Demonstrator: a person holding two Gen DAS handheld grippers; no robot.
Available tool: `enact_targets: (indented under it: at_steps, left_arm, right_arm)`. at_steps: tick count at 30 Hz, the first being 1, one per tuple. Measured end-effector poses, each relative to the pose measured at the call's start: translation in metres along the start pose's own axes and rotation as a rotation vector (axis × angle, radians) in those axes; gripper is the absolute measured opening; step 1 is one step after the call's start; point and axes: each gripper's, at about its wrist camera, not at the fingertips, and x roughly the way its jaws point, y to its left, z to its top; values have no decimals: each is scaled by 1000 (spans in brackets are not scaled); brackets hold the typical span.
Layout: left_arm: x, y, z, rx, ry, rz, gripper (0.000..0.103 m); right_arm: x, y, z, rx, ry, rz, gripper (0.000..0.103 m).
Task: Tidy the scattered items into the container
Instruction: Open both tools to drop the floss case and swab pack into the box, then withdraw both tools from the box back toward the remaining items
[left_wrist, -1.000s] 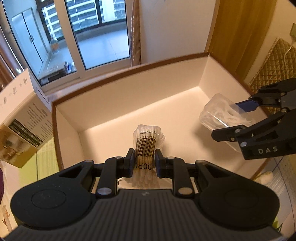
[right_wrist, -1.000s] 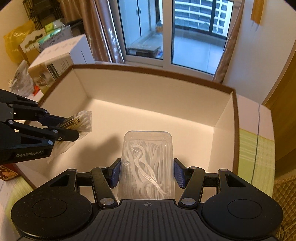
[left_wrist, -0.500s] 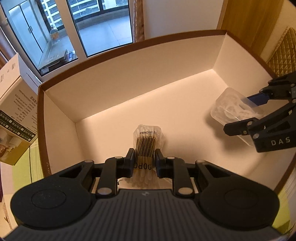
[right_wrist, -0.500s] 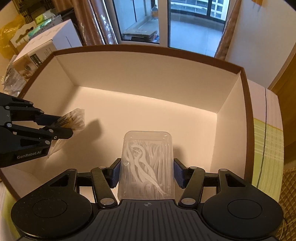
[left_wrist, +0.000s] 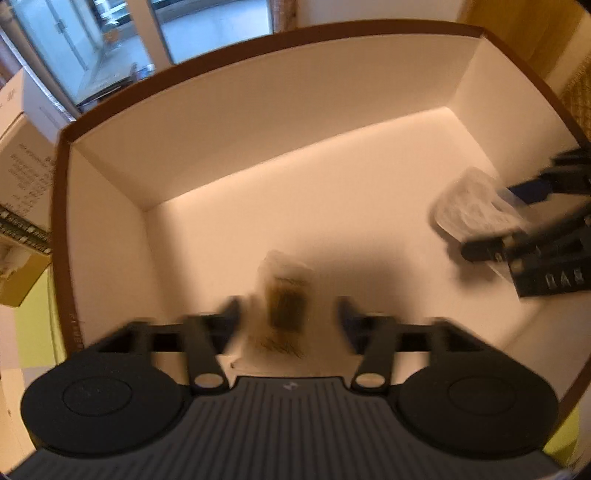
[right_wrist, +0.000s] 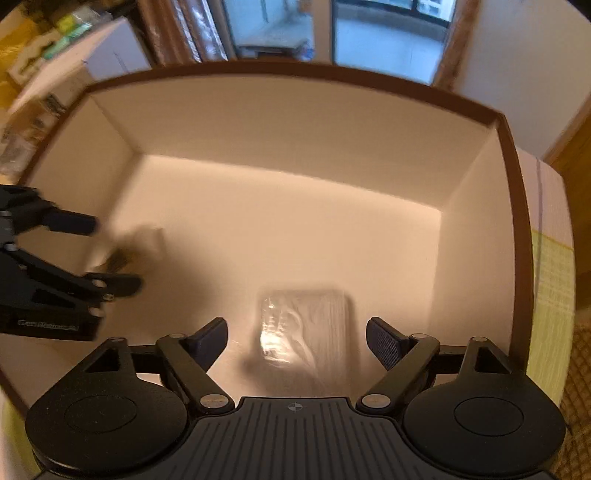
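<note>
I have both claws pointing steeply down into the large open cardboard box with white inner walls and a brown rim (left_wrist: 258, 107), and both sets of jaws are opening right now. My left claw (left_wrist: 288, 314) has its two dark fingers spread well apart; the small clear plastic packet of cotton swabs with a barcode label (left_wrist: 286, 295) sits between them, blurred, and neither pad presses on it. I cannot tell whether the packet already rests on the white floor of the box. From the right wrist view that same packet (right_wrist: 136, 247) shows near the box's left wall, between the left claw's fingers. My right claw (right_wrist: 295, 339) is also wide, its blue-padded fingers clear on either side of the transparent rectangular plastic tub of white floss picks (right_wrist: 306, 332), which is smeared by motion low inside the box, with a shadow just beside it on the floor. In the left wrist view the tub (left_wrist: 472, 210) appears toward the box's right wall, between the right claw's fingers. A white printed carton (left_wrist: 22, 177) stands outside the box on the left, and glass window panes (right_wrist: 369, 33) lie beyond the far rim.
</note>
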Motion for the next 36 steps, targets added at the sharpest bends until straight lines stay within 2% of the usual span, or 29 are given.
enact_targets:
  at_steps: [12,24,36]
  left_arm:
    - [-9,-9,-4,32,13,10,76]
    - [-39,-18,-12,30,-13,29,77]
    - [-79,-31,-26,28,-78,59,78]
  right_arm:
    - [-16,11,-6,-32,11,-4,87]
    - [-42,18,-17,-30,-7,-14,87]
    - [-85,16,-36,-15,-84,-26,87]
